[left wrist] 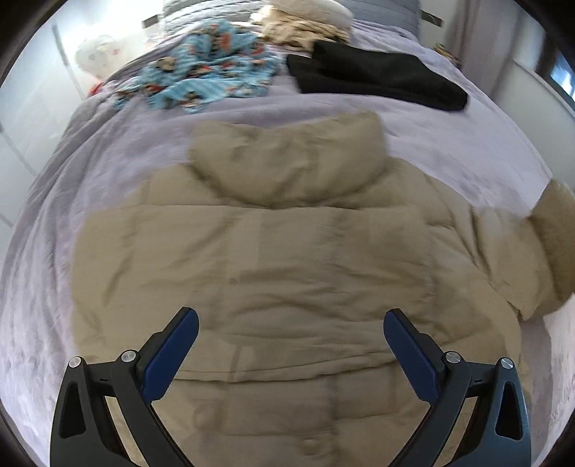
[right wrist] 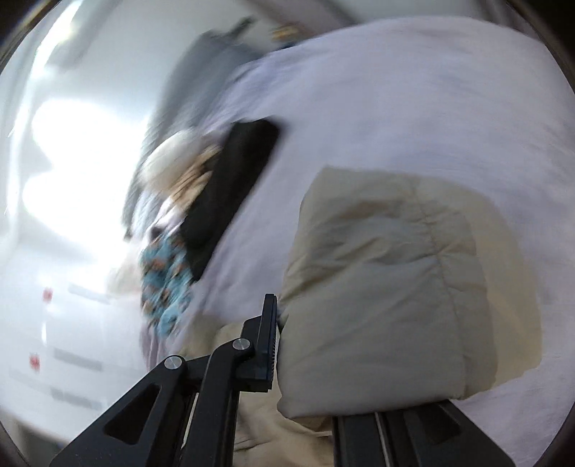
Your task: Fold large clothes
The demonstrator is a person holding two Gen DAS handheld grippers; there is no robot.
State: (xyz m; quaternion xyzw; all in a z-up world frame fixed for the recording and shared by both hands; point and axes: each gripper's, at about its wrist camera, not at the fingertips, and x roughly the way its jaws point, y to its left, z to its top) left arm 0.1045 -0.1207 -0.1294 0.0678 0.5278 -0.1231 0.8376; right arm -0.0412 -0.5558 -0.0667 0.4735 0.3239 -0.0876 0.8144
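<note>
Tan quilted puffer jacket [left wrist: 287, 258], laid back-up on the lavender bedspread [left wrist: 449, 143], collar [left wrist: 287, 158] pointing away from me, one sleeve [right wrist: 381, 287] raised off the bed. I judge it light but bulky: soft, springy padding that will balloon and resist a crease, with a shell that looks smooth and likely slippery, so I would take deep bites at seams, cuff or hem rather than on a puffed panel. My right gripper [right wrist: 284, 363] has that sleeve: one finger presses the padding's side, the other is hidden beneath the fabric, so the jaws appear clamped on it. My left gripper [left wrist: 291, 355] hovers over the jacket's lower back, blue pads [left wrist: 172, 355] spread wide, holding nothing. Farther up the bed lie a folded black garment [left wrist: 377, 79], a crumpled blue patterned cloth [left wrist: 212, 75] and a cream pile [left wrist: 309, 21]; both views are motion-blurred.
</note>
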